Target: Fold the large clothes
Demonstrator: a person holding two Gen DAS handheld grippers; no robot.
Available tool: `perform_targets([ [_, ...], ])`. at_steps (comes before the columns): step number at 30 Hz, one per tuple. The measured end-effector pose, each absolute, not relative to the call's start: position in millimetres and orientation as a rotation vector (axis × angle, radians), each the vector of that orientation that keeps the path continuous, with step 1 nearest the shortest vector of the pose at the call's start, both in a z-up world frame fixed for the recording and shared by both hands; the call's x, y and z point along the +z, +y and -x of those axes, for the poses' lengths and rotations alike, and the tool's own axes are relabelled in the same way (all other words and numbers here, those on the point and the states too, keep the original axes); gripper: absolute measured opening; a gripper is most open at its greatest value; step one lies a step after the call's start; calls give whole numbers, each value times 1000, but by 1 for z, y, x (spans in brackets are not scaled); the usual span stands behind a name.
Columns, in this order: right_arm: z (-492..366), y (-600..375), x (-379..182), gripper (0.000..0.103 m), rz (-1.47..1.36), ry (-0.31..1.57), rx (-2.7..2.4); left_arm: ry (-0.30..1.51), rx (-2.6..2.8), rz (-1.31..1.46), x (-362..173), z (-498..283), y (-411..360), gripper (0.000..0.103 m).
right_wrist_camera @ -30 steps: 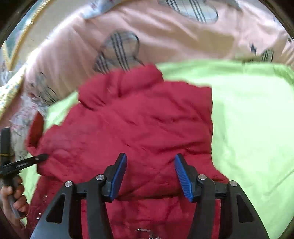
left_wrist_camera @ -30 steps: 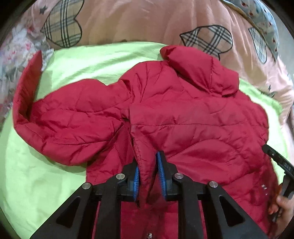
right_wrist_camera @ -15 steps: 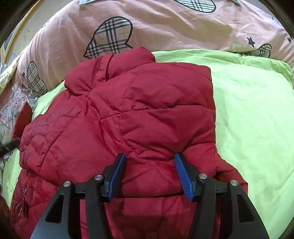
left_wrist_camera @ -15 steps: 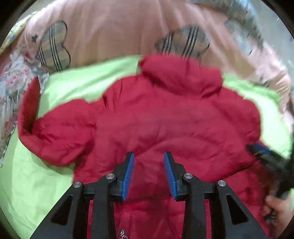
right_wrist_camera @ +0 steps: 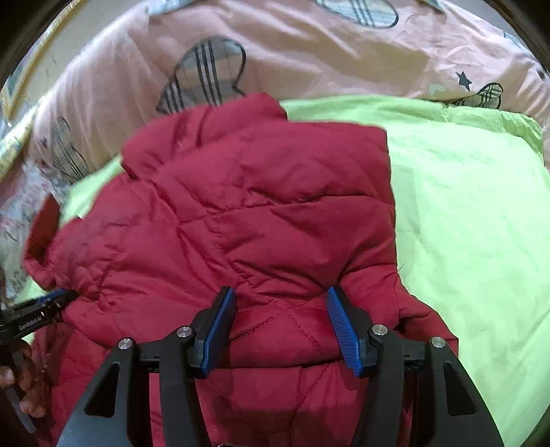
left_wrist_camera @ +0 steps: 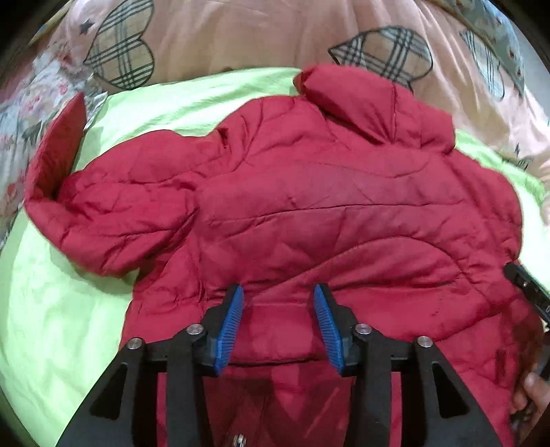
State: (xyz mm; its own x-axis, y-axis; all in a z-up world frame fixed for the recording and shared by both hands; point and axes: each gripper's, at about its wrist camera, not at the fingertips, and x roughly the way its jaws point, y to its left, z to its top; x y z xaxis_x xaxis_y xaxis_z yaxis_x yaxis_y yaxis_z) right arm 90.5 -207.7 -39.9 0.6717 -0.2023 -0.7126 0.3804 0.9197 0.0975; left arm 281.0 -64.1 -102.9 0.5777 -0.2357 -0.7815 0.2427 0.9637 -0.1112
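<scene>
A red quilted puffer jacket (left_wrist_camera: 326, 206) lies on the lime green bedsheet (left_wrist_camera: 51, 309), collar toward the pillows, one sleeve stretched out to the left (left_wrist_camera: 113, 213). My left gripper (left_wrist_camera: 278, 302) is open and empty, jaws apart just over the folded jacket body near its front edge. In the right wrist view the same jacket (right_wrist_camera: 257, 223) lies with its right side folded in to a straight edge. My right gripper (right_wrist_camera: 280, 306) is open and empty over the jacket's lower part. Each gripper shows at the edge of the other's view.
A pink duvet with plaid hearts (left_wrist_camera: 275, 31) is bunched behind the jacket, also in the right wrist view (right_wrist_camera: 309, 51). Floral fabric (left_wrist_camera: 20, 113) lies at the far left. The green sheet (right_wrist_camera: 474, 223) extends to the right of the jacket.
My left gripper let go of the jacket fold it pinched a second ago and opened. The jacket body now lies flatter. My right gripper stayed open over the jacket.
</scene>
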Motion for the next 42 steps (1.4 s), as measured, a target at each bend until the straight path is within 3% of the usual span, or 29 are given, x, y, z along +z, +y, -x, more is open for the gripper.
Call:
perform_targets([
  [2, -81, -210, -30, 57, -270, 721, -315, 902, -266, 5, -97, -275, -52, 59],
  [10, -70, -196, -14, 59, -290, 708, -255, 873, -158, 51, -68, -258, 20, 72],
  [20, -59, -124, -10, 69, -214, 823, -87, 823, 91, 86, -35, -301, 107, 88],
  [31, -42, -94, 11, 70, -200, 811, -35, 943, 234, 49, -54, -412, 149, 88],
  [33, -40, -90, 15, 70, -180, 807, -31, 970, 244, 40, -65, -424, 148, 74],
  [35, -38, -87, 17, 70, -169, 806, -24, 991, 235, 53, -70, -428, 149, 23],
  [38, -36, -87, 19, 70, -177, 803, -22, 948, 195, 93, -62, -417, 152, 12],
  [42, -33, -91, 19, 70, -195, 800, -37, 896, 127, 148, -50, -385, 156, 9],
])
